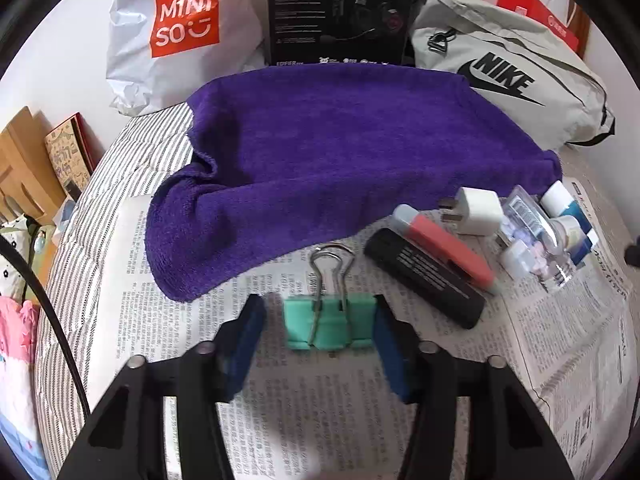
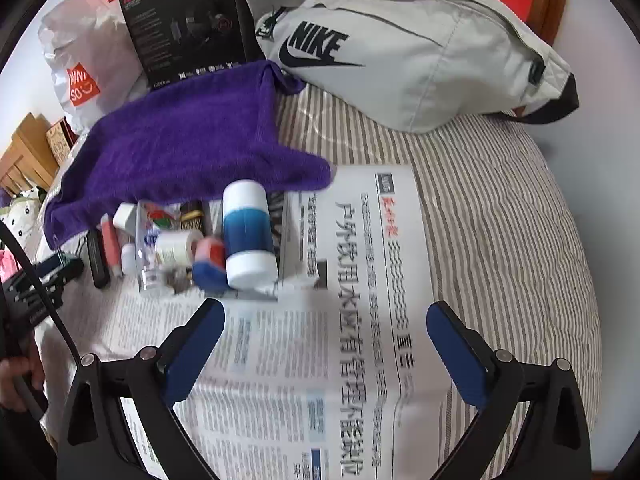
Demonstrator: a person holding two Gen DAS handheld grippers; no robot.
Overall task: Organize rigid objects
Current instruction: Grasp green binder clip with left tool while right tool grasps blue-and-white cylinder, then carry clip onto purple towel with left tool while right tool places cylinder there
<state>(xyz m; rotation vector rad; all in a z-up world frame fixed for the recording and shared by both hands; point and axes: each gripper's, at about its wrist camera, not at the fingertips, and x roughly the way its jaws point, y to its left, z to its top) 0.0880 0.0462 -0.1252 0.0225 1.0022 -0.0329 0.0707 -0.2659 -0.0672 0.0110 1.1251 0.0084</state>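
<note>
A mint-green binder clip (image 1: 330, 324) lies on the newspaper (image 1: 300, 400), wire handles pointing away. My left gripper (image 1: 317, 310) stands open around it: the right pad touches the clip's side, the left pad sits a small gap off. Right of it lie a black bar-shaped item (image 1: 426, 276), a red marker (image 1: 444, 248), a white charger plug (image 1: 478, 210) and a clear plastic box (image 1: 532, 236) with small bottles. My right gripper (image 2: 326, 314) is open and empty over the newspaper (image 2: 360, 280), just short of a blue-and-white bottle (image 2: 248, 232) on its side, next to the clear box (image 2: 160, 240).
A purple towel (image 1: 340, 148) is spread behind the objects on the striped bedding (image 2: 500, 220). A grey Nike bag (image 2: 400, 48), a black product box (image 1: 340, 12) and a white Miniso bag (image 1: 180, 28) line the back. A hand (image 2: 16, 368) shows at the lower left.
</note>
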